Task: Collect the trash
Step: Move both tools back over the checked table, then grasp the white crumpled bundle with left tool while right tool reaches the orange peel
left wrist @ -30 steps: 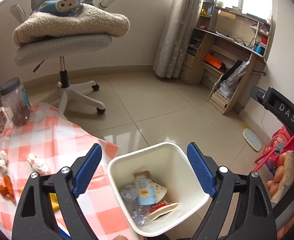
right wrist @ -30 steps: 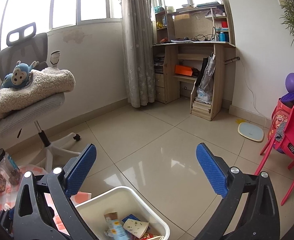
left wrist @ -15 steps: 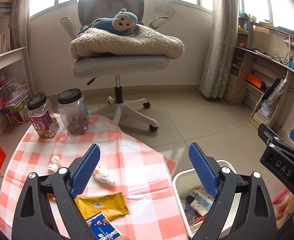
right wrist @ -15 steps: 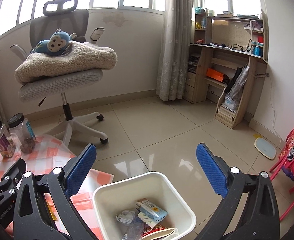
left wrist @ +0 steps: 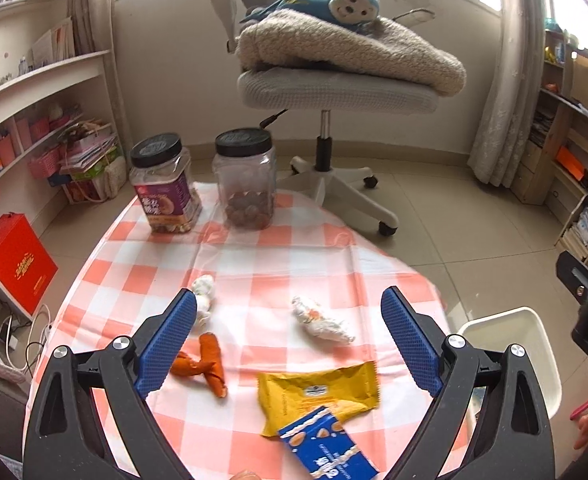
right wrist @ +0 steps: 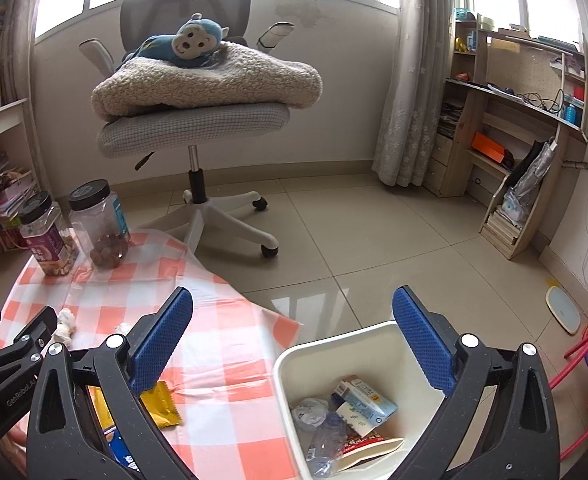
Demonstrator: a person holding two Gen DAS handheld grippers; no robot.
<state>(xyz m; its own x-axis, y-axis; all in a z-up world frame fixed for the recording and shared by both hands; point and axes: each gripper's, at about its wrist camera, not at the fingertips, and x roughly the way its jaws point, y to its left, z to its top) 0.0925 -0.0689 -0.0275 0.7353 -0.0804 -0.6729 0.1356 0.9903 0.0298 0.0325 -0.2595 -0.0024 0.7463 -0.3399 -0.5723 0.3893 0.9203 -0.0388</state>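
Note:
My left gripper (left wrist: pixel 288 340) is open and empty above the checked tablecloth (left wrist: pixel 278 256). Below it lie a yellow wrapper (left wrist: pixel 318 394), a blue snack packet (left wrist: pixel 326 446), an orange wrapper (left wrist: pixel 206 364), a crumpled white tissue (left wrist: pixel 320 322) and another white wad (left wrist: pixel 204 292). My right gripper (right wrist: pixel 292 340) is open and empty above the white bin (right wrist: pixel 334 348), which holds a carton (right wrist: pixel 368 402), a crushed bottle (right wrist: pixel 326 436) and wrappers. The bin's rim also shows in the left wrist view (left wrist: pixel 534 344), right of the table.
Two black-lidded jars (left wrist: pixel 164 184) (left wrist: pixel 248 180) stand at the table's far side. A swivel chair (right wrist: pixel 192 128) with a blanket and a blue plush monkey stands behind. Shelves (left wrist: pixel 34 120) are at the left, a desk (right wrist: pixel 514 140) at the right.
My left gripper has swung left from over the bin to over the table's litter. My right gripper has turned left and down, bringing the bin and table into view.

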